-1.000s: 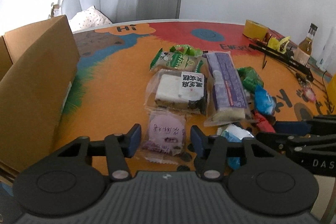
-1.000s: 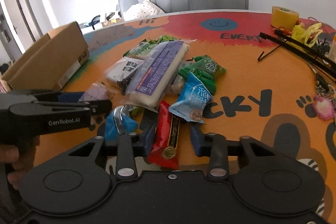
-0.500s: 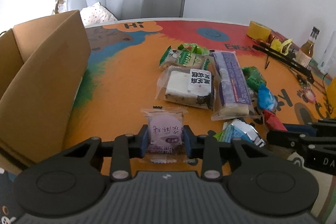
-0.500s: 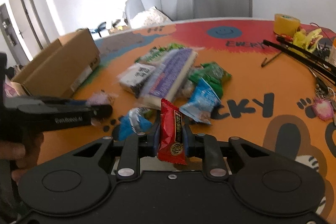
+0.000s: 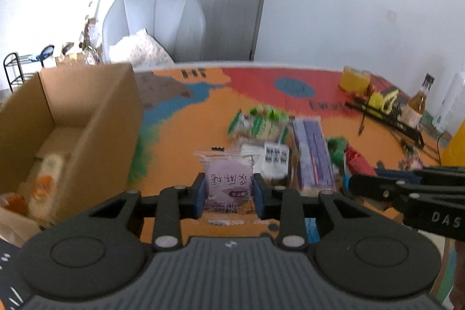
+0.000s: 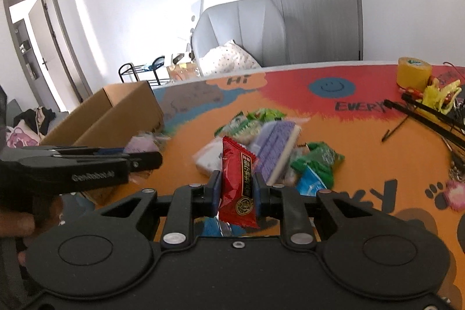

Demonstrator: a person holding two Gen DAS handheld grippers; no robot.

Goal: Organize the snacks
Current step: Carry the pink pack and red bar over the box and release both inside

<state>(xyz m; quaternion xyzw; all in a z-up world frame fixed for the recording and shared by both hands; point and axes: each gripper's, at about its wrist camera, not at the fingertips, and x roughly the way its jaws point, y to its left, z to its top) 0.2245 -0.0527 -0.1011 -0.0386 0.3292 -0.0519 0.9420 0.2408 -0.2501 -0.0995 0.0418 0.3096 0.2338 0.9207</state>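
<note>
My left gripper [image 5: 229,195] is shut on a purple round-cake packet [image 5: 228,182] and holds it above the table. My right gripper [image 6: 236,189] is shut on a red snack packet [image 6: 239,179], also lifted. The open cardboard box [image 5: 66,130] stands at the left with some snacks inside; it also shows in the right wrist view [image 6: 116,114]. A pile of snacks stays on the orange table: a long purple packet [image 5: 312,156], green packets [image 5: 260,121], a white cake packet [image 5: 274,160] and a blue packet [image 6: 309,182].
A yellow tape roll [image 6: 414,73], black rods [image 6: 427,114] and a bottle [image 5: 418,103] sit at the table's far right. A grey chair [image 5: 157,25] stands behind the table. The other gripper [image 5: 407,193] crosses the left view's right side.
Both grippers closed on their packets and lifted them off the table. The left gripper has swung left toward the box, whose inside now shows.
</note>
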